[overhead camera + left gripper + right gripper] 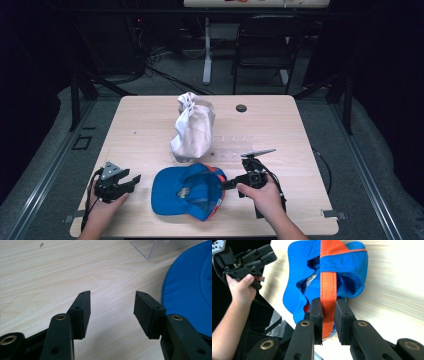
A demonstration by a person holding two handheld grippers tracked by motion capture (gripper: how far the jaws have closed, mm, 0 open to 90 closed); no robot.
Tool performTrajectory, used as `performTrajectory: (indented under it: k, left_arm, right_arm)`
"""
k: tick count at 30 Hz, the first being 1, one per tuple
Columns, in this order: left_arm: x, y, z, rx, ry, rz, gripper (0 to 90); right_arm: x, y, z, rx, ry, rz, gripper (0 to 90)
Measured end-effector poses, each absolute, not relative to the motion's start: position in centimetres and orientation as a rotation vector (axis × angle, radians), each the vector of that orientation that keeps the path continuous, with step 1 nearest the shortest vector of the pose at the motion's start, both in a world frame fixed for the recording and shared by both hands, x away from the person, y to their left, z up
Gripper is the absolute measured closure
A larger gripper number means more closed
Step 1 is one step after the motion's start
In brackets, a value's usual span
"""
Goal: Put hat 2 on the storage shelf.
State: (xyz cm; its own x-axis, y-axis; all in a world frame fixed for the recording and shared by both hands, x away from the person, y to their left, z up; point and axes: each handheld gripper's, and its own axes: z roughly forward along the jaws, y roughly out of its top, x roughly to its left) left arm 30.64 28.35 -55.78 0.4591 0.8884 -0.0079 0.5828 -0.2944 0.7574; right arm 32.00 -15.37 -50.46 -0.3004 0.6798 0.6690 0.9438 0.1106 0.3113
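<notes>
Right gripper (328, 312) clamped on orange strap (328, 282) of blue cap (187, 191). Left gripper (112, 305) jaws wide apart, nothing between, over bare table (145, 125) just left of cap. Cap at table's near edge, centre. White cloth bag (192, 127) just behind cap; clear plastic piece (160, 247) beside bag.

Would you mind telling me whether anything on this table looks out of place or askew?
The blue cap lies upside down, its inside showing, and the right tongs are shut on its orange strap. The white cloth bag slumps crumpled behind it. Nothing looks spilled or damaged.
</notes>
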Motion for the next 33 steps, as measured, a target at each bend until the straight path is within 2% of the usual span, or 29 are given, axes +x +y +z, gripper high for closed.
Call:
performTrajectory:
  k: [14,33]
  left_arm:
    - [30.7,28.2,-55.9,2.007,1.22,0.551,48.0]
    - [30.7,28.3,-55.9,1.992,1.224,0.555,48.3]
  right_arm:
    - [31.5,-21.6,-48.2,-1.661,-1.955,-1.033,78.4]
    - [33.4,-21.3,-43.1,-1.564,-1.762,-1.167,78.4]
